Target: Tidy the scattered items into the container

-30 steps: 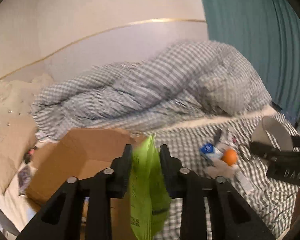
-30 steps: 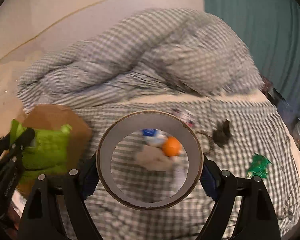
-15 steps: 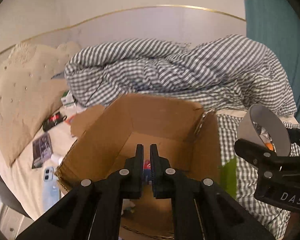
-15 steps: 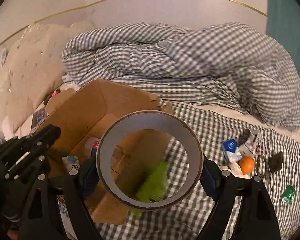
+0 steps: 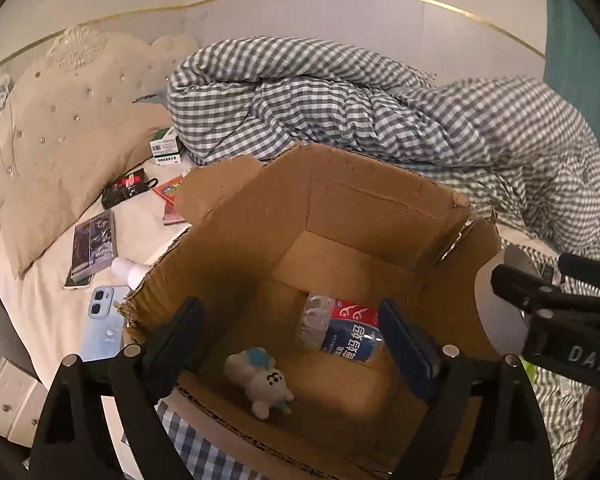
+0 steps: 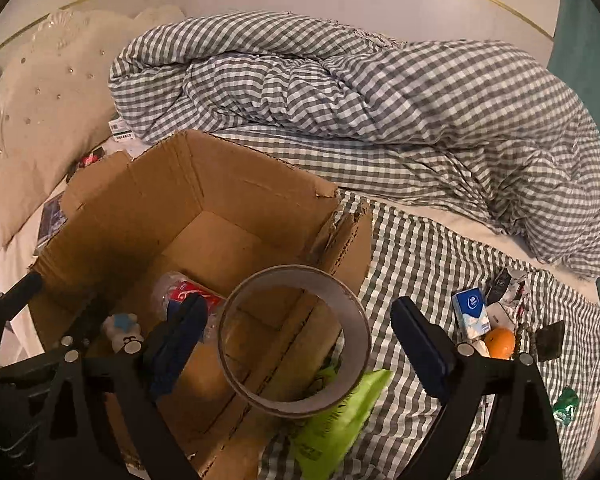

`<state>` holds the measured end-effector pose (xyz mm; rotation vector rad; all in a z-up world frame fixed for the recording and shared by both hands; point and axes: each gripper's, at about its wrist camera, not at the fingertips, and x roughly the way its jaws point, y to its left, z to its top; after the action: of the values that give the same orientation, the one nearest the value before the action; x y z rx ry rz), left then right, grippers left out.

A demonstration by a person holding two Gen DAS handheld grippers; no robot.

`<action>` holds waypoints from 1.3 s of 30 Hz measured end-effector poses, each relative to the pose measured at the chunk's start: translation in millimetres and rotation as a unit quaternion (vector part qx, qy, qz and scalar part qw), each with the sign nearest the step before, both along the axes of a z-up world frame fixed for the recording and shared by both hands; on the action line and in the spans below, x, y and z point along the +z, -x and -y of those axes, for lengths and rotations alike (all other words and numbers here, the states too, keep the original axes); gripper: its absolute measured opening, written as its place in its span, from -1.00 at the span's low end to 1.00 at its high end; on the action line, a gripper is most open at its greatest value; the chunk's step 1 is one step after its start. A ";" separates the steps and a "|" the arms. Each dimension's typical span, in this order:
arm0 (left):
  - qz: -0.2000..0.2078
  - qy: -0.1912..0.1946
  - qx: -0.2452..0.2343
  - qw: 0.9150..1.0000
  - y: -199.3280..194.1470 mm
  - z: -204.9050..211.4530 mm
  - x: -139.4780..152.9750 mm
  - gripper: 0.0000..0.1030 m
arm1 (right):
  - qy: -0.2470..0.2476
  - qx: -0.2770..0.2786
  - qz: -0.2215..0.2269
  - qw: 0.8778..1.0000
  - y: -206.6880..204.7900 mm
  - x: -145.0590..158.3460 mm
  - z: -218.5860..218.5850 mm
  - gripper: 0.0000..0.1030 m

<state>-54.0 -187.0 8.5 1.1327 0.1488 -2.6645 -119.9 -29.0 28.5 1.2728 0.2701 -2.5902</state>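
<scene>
Since the earlier frames both grippers had swung from the checked bedspread to the cardboard box, and the green packet once pinched in the left gripper now lay outside the box, against its near right side on the bedspread. The left gripper's jaws had just been opening and stood wide with nothing between them, above the box's inside. The right gripper's jaws had just opened further too; the tape roll sat between them with a gap showing on each side, over the box's right edge, so the pads no longer pressed on it. Inside the box lay a plastic water bottle with a red and blue label and a small white plush toy near the front wall. To the right on the bedspread were a blue-and-white carton, an orange just beside it, and a green wrapper farther off. A crumpled gingham duvet lay behind the box, and a phone and booklets lay on the cream sheet to its left.
</scene>
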 end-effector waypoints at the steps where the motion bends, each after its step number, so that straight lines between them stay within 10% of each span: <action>1: 0.000 0.001 -0.005 1.000 0.3 -3.6 0.5 0.77 | 0.002 -0.004 -0.005 1.000 -1.5 2.1 -4.7 0.81; 22: -0.022 0.044 -0.051 0.997 -33.5 -59.2 14.9 0.96 | 0.113 -0.043 0.006 0.993 -34.3 16.3 -104.9 0.81; 28: -0.044 0.045 -0.118 0.991 -43.2 -123.3 8.1 1.00 | 0.090 -0.093 0.019 0.991 -67.2 -15.1 -181.2 0.82; 39: -0.030 0.071 -0.164 0.983 -27.2 -201.7 -36.6 1.00 | 0.046 0.012 0.043 0.998 -102.4 -89.8 -217.4 0.82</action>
<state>-26.8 14.6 -28.1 1.1166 -0.2348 -2.9378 -17.5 188.5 -61.2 1.3353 0.1469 -2.4888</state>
